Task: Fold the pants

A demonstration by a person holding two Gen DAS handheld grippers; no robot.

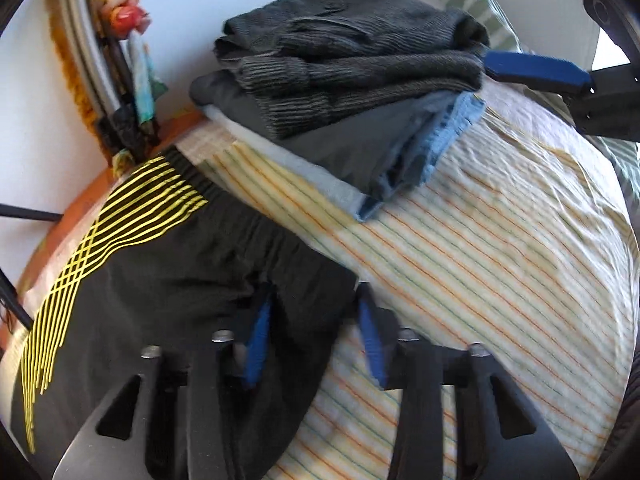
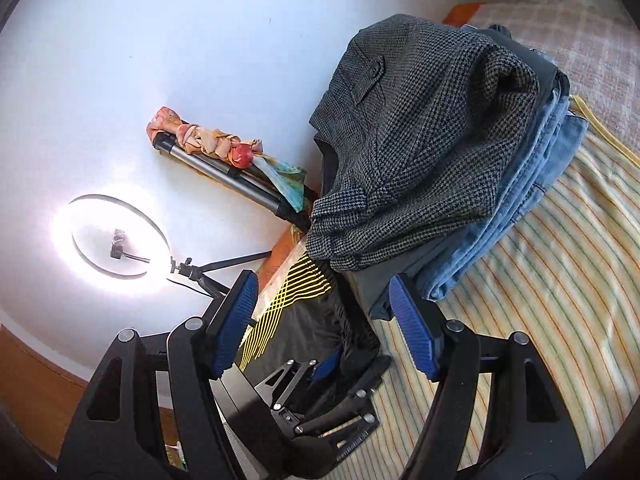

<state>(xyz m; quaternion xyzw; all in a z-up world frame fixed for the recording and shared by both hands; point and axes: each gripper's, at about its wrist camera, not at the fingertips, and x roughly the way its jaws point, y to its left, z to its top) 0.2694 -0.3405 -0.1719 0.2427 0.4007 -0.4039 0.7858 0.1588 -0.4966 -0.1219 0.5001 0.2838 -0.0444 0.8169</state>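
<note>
Black pants with yellow line pattern (image 1: 168, 264) lie on the striped bed sheet (image 1: 500, 264) at the left. My left gripper (image 1: 316, 320) is open, its jaws astride a fold of the black pants; whether the pads touch the cloth is unclear. The pants also show in the right wrist view (image 2: 312, 312), with the left gripper (image 2: 324, 364) on them. My right gripper (image 2: 328, 320) is open and empty, held above the pants and beside the clothes pile; one of its fingers (image 1: 536, 70) shows in the left wrist view at the upper right.
A pile of folded clothes (image 1: 344, 80) stands on the bed behind the pants: grey houndstooth pants (image 2: 420, 140) on top, dark and blue denim ones (image 2: 540, 160) below. A tripod with a tied scarf (image 2: 224, 152) and a lit ring light (image 2: 116, 236) stand by the white wall.
</note>
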